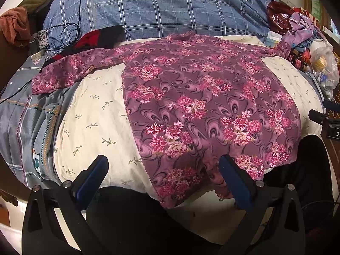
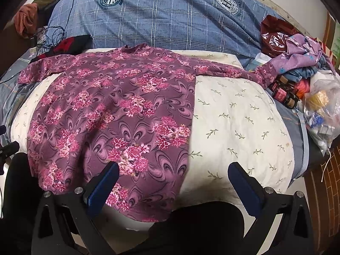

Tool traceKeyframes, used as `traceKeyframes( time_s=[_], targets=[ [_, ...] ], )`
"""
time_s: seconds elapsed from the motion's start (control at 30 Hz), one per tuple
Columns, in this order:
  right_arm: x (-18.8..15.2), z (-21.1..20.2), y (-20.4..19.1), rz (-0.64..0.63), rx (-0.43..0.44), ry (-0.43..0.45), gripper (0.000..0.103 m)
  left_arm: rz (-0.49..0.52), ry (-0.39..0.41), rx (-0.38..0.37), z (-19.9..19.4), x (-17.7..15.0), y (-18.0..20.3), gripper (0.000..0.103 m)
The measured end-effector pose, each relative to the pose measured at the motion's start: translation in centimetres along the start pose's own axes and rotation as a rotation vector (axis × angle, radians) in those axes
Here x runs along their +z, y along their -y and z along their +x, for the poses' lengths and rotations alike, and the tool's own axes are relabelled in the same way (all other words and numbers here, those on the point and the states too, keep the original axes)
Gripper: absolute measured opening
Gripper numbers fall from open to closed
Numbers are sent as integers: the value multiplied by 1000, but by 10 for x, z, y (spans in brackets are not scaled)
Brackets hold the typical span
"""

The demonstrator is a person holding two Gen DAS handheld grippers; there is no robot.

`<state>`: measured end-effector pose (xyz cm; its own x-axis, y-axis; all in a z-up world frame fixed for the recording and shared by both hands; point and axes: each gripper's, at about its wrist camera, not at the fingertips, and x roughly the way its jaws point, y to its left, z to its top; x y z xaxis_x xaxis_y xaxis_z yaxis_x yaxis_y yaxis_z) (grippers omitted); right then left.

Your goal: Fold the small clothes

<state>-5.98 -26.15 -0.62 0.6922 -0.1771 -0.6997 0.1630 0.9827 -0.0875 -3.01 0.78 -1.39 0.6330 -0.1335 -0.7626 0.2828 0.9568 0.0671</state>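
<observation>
A purple shirt with pink flowers [image 1: 204, 97] [image 2: 114, 110] lies flat on a cream pillow [image 1: 95, 123] [image 2: 238, 123], both sleeves spread sideways and its hem hanging over the near edge. My left gripper [image 1: 163, 165] is open above the hem's left corner, with nothing between its blue pads. My right gripper [image 2: 174, 172] is also open, above the hem's right corner; its left finger [image 2: 106, 182] is over the fabric and its right finger [image 2: 244, 184] over bare pillow. The tip of the right gripper shows at the right edge of the left wrist view.
A blue plaid duvet [image 1: 170, 8] [image 2: 170, 19] is bunched behind the pillow. Cables and a red-black cloth [image 1: 93, 38] lie at the far left. Crumpled clothes, bottles [image 2: 284, 93] and plastic bags [image 2: 323, 110] crowd the right side. A person's dark-clad legs [image 2: 197, 225] are below the pillow.
</observation>
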Motion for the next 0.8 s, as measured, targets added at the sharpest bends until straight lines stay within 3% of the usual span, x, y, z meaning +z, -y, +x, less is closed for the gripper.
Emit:
traceKeyframes(
  time_s=[0.8],
  targets=[
    [1,4,0,7,7,-8,103,18,-5,-10,3,4,8,103]
  ],
)
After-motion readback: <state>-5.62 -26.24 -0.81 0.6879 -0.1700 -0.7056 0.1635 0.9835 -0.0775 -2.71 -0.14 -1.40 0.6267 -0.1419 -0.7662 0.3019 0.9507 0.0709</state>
